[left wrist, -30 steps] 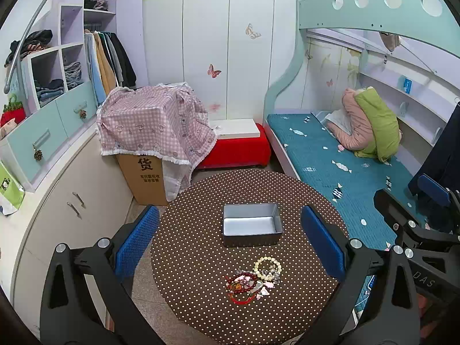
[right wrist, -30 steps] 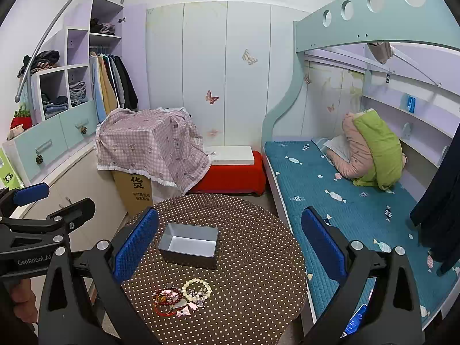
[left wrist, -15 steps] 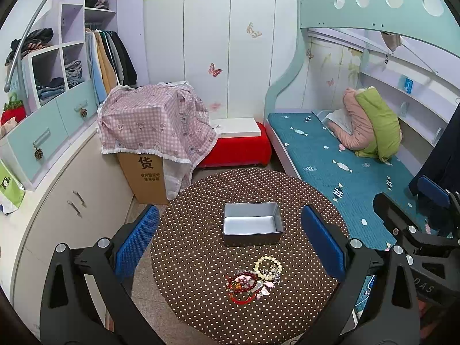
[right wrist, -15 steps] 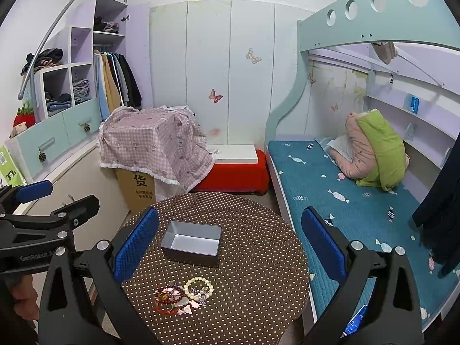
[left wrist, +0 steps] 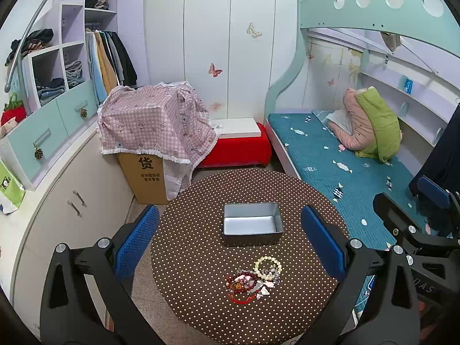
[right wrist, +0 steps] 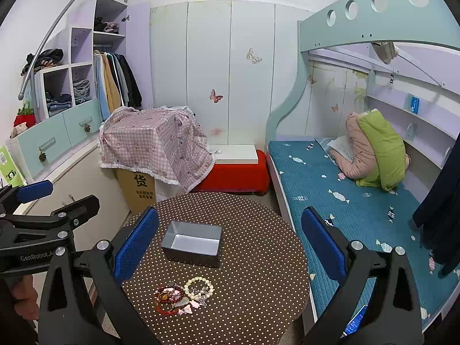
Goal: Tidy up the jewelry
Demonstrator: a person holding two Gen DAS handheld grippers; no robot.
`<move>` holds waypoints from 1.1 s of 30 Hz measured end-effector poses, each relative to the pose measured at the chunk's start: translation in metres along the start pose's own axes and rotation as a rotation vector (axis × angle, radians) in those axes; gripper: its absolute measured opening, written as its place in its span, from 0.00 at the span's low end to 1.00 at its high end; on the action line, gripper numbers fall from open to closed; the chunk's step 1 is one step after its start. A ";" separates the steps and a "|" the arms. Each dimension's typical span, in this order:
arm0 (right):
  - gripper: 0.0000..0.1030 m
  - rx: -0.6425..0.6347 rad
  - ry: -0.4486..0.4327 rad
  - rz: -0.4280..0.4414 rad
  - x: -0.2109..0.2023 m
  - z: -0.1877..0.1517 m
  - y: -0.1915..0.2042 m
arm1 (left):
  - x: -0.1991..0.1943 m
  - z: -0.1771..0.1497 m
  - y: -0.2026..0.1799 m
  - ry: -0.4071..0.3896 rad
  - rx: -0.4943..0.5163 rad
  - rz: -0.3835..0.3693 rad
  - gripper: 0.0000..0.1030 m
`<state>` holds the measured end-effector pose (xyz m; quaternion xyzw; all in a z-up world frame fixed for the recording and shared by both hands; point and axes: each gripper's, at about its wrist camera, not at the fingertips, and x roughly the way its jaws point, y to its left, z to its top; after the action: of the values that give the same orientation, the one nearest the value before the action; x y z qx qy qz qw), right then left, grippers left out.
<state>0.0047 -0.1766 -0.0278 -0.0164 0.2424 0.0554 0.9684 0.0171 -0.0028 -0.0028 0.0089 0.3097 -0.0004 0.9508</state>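
A small pile of jewelry (left wrist: 253,277) lies on the round brown polka-dot table (left wrist: 195,230): a cream bead bracelet (left wrist: 267,264), dark red beads and a red cord. It also shows in the right wrist view (right wrist: 184,294). An open grey metal box (left wrist: 251,227) stands empty behind the pile; it shows in the right wrist view too (right wrist: 192,243). My left gripper (left wrist: 230,244) is open and empty, held above the table. My right gripper (right wrist: 230,244) is open and empty, higher and to the right of the pile.
A bed with a teal cover (left wrist: 345,166) runs along the right of the table. A cardboard box under a pink checked cloth (left wrist: 149,132) and a red bench (left wrist: 238,149) stand behind it. White cabinets (left wrist: 57,201) line the left.
Both grippers stay open and empty. The right wrist view has shifted slightly, with the table a little further right in it. The jewelry and the box have not moved.
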 end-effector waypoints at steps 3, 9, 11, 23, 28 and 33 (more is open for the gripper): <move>0.93 0.000 -0.001 0.001 0.000 0.000 0.000 | 0.001 -0.001 0.001 -0.001 0.000 0.001 0.95; 0.93 0.000 0.000 0.000 0.000 0.001 0.001 | 0.001 -0.001 0.001 0.000 0.001 0.001 0.95; 0.93 0.001 0.001 0.001 0.000 0.001 0.001 | 0.001 -0.001 0.001 0.000 0.000 0.000 0.95; 0.93 0.001 0.001 0.003 0.000 0.000 0.001 | 0.002 -0.003 0.001 0.000 -0.002 0.002 0.95; 0.93 0.001 0.002 0.002 0.000 0.000 0.002 | 0.002 -0.009 0.003 0.002 -0.004 0.004 0.95; 0.93 0.002 0.003 0.003 0.000 -0.001 0.002 | -0.001 -0.012 0.005 0.001 -0.006 0.007 0.95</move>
<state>0.0041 -0.1749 -0.0283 -0.0154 0.2441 0.0567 0.9680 0.0096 0.0025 -0.0120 0.0072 0.3099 0.0040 0.9507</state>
